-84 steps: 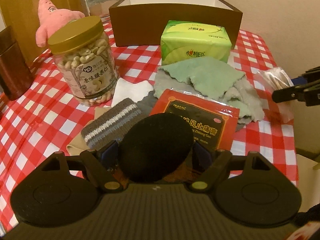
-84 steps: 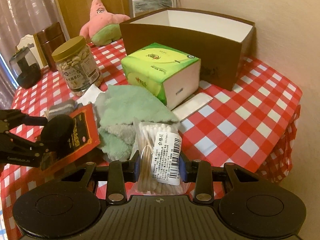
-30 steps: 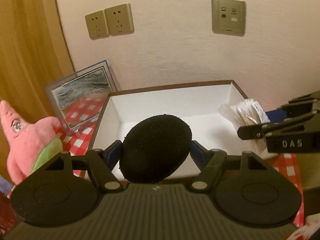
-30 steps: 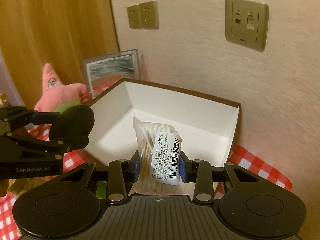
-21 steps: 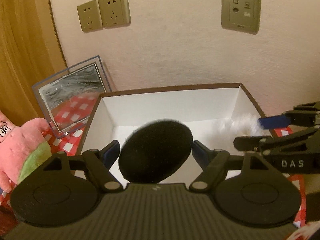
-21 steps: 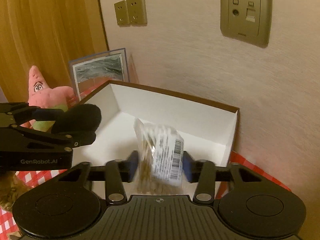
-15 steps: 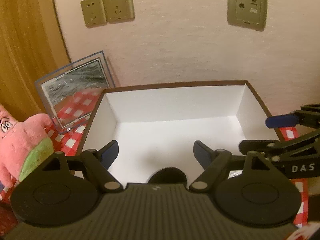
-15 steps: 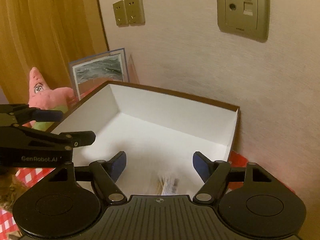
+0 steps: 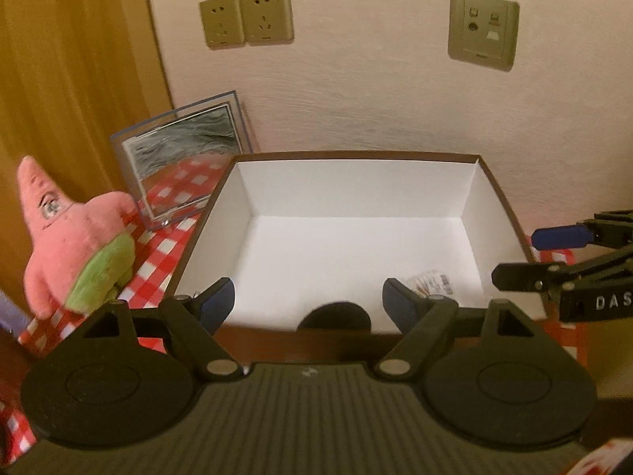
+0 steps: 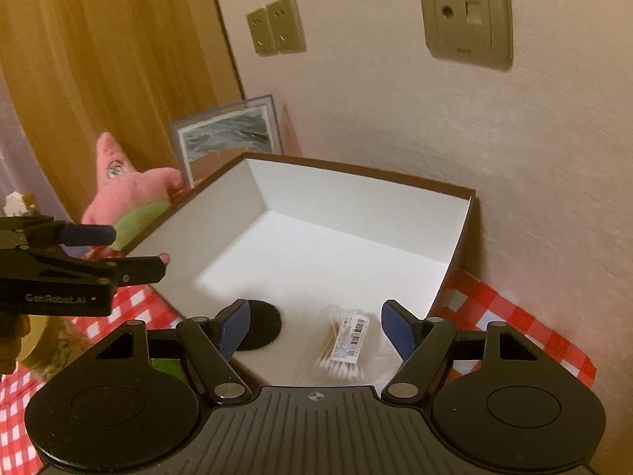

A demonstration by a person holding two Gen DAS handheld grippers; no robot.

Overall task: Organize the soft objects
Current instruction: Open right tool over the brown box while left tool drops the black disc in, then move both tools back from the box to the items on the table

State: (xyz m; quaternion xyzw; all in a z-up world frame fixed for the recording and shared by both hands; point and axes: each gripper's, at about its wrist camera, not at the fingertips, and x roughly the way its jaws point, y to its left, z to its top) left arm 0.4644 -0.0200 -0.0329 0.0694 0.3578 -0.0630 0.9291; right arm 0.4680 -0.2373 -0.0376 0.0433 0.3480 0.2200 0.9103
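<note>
A brown box [image 9: 501, 194] with a white inside [image 10: 340, 253] stands against the wall. On its floor near the front wall lie a black round puff [image 10: 259, 326] [image 9: 335, 315] and a clear bag of cotton swabs [image 10: 345, 342] [image 9: 432, 282]. My left gripper [image 9: 309, 301] hangs open above the box's front edge, nothing between its fingers. My right gripper [image 10: 314, 326] is open too, over the box's front right part, with the swab bag lying below it. Each gripper shows from the side in the other's view: the right gripper [image 9: 554, 253] and the left gripper [image 10: 103, 251].
A pink starfish plush [image 9: 71, 233] [image 10: 126, 190] sits left of the box on the red checked tablecloth [image 10: 510, 316]. A framed picture [image 9: 186, 158] leans on the wall behind it. Wall sockets [image 9: 247, 14] are above. A wooden panel [image 10: 110, 47] stands at the left.
Both grippers opened over the box. The black puff dropped from the left one and the swab bag from the right one; both now lie on the box floor.
</note>
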